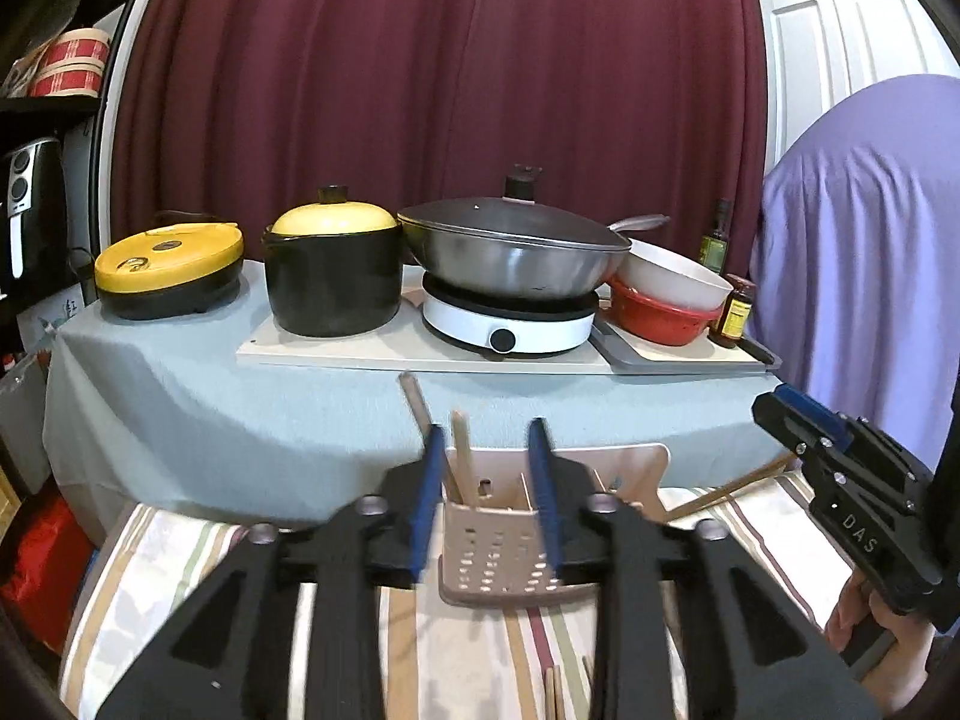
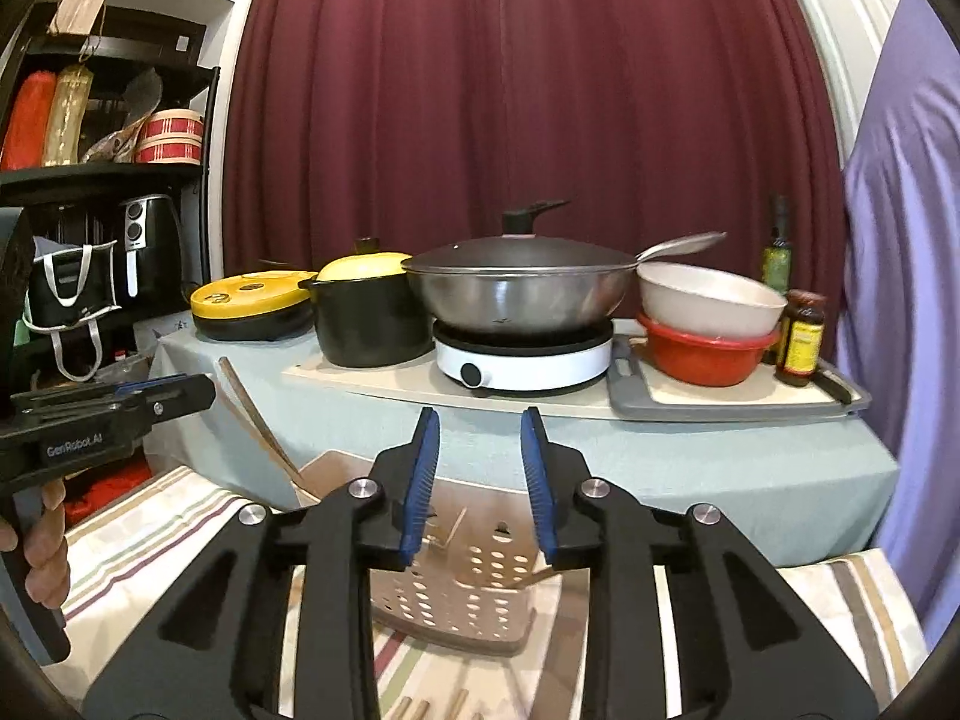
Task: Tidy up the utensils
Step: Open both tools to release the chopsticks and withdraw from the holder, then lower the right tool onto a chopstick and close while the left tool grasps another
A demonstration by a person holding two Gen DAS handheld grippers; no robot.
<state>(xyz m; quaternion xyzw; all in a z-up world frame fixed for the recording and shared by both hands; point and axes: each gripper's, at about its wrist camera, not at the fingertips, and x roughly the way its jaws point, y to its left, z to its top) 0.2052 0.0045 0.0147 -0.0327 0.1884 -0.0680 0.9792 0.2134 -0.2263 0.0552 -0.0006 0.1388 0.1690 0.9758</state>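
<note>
A beige perforated utensil holder (image 1: 498,552) (image 2: 456,588) stands on a striped cloth (image 1: 180,564) (image 2: 150,528), just beyond both grippers. Wooden sticks (image 1: 462,456) stand in it, and a wooden spatula (image 2: 252,408) leans out to its left. A thin chopstick (image 1: 732,489) lies slanted to the holder's right. Loose wooden ends (image 1: 552,690) (image 2: 414,708) show on the cloth below the fingers. My left gripper (image 1: 486,438) is open and holds nothing; the holder shows through the gap. My right gripper (image 2: 478,420) is also open, above the holder's near side.
Behind stands a table under a pale blue cloth (image 1: 240,408), with a yellow-lidded cooker (image 1: 168,270), a black pot (image 1: 333,264), a lidded wok (image 1: 510,252) on a white hob, stacked bowls (image 1: 666,294) and bottles (image 1: 735,312). Purple fabric (image 1: 858,240) hangs at right, shelves (image 2: 102,180) at left.
</note>
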